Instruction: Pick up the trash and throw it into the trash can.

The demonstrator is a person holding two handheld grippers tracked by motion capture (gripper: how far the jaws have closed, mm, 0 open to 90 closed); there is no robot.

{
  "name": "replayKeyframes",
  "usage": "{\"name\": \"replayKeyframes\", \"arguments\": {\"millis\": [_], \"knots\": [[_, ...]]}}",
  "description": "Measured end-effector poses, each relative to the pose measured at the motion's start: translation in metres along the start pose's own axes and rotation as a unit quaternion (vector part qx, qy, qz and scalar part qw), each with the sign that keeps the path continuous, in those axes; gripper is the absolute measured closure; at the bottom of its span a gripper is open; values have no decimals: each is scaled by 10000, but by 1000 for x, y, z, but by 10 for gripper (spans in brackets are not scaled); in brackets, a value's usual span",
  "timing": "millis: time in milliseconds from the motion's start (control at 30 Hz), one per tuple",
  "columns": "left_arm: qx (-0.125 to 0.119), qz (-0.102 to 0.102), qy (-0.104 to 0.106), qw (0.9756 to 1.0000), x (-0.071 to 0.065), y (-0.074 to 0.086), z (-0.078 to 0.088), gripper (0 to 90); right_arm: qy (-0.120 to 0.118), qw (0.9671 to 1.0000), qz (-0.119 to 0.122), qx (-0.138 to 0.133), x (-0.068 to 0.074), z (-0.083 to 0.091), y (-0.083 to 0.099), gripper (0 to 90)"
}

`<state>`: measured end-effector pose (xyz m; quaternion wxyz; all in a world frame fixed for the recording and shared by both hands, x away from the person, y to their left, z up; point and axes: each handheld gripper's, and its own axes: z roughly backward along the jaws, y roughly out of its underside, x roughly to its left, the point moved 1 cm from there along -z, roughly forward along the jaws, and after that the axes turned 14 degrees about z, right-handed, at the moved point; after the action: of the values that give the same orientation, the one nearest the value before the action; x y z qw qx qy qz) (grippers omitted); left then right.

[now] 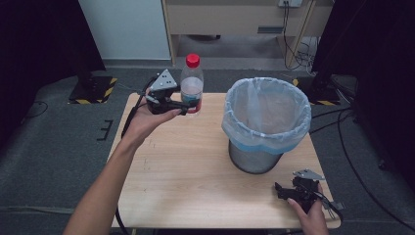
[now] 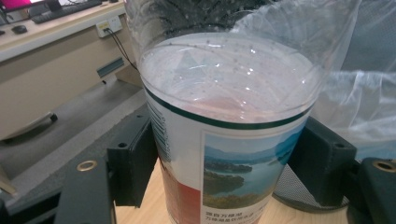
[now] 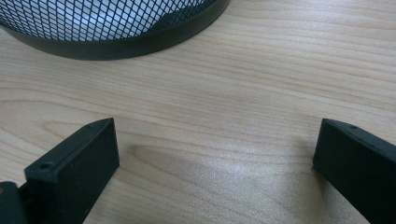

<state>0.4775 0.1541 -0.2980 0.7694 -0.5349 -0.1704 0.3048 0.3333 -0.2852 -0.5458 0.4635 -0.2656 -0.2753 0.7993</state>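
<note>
A clear water bottle (image 1: 192, 85) with a red cap and a picture label is held upright above the far left of the wooden table (image 1: 195, 171). My left gripper (image 1: 188, 107) is shut on its lower body; in the left gripper view the bottle (image 2: 229, 140) sits tight between both black pads (image 2: 133, 170). A mesh waste bin (image 1: 266, 122) lined with a clear blue-tinted bag stands to the right of the bottle. My right gripper (image 1: 280, 191) rests low at the table's near right corner, jaws open and nothing between them (image 3: 215, 158).
The bin's black mesh base (image 3: 112, 28) stands just ahead of the right gripper. Bare wood lies between the two hands. Beyond the table are grey floor, dark stands with hazard-striped bases (image 1: 93, 90) and a desk (image 1: 235, 19).
</note>
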Motion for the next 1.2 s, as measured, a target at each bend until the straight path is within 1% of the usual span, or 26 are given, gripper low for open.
{"name": "replayKeyframes", "arguments": {"millis": [33, 67, 100, 133, 167, 233, 367, 400, 433, 767, 867, 967, 1067, 1200], "knots": [[-4, -47, 11, 10000, -1, -6, 2, 286, 0, 10000, 1, -1, 0, 0, 0, 3], [-4, -47, 11, 10000, -1, -6, 2, 286, 0, 10000, 1, -1, 0, 0, 0, 3], [-34, -67, 36, 10000, -2, -12, 2, 286, -1, 10000, 1, 0, 0, 0, 0, 3], [-34, -67, 36, 10000, -2, -12, 2, 286, -1, 10000, 1, 0, 0, 0, 0, 3], [-72, -53, 109, 9999, -3, -18, 3, 286, 4, 10000, -5, -4, 0, 0, 0, 3], [-99, -47, 142, 9998, -4, -20, 3, 286, 4, 10000, -6, -3, 0, 0, 0, 3], [-103, -173, 191, 9996, -10, -30, 3, 286, -4, 10000, 1, 5, 0, 0, 0, 3], [-103, -173, 191, 9996, -10, -30, 3, 286, -4, 10000, 1, 5, 0, 0, 0, 3], [-113, -200, 219, 9995, -12, -34, 3, 286, 5, 10000, -7, -4, 0, 0, 0, 3], [-118, -232, 281, 9993, -16, -41, 1, 286, 0, 10000, 2, 0, 0, 0, 0, 3], [-140, -263, 322, 9990, -19, -44, 0, 286, 3, 10000, -6, -2, 0, 0, 0, 3], [-113, -344, 359, 9987, -24, -49, -3, 286, -5, 10000, 4, 6, 0, 0, 0, 3], [-115, -357, 372, 9986, -27, -51, -4, 286, -5, 10000, 4, 5, 0, 0, 0, 3], [-120, -422, 405, 9982, -32, -58, -7, 286, 5, 10000, -6, -4, 0, 0, 0, 3]]}}
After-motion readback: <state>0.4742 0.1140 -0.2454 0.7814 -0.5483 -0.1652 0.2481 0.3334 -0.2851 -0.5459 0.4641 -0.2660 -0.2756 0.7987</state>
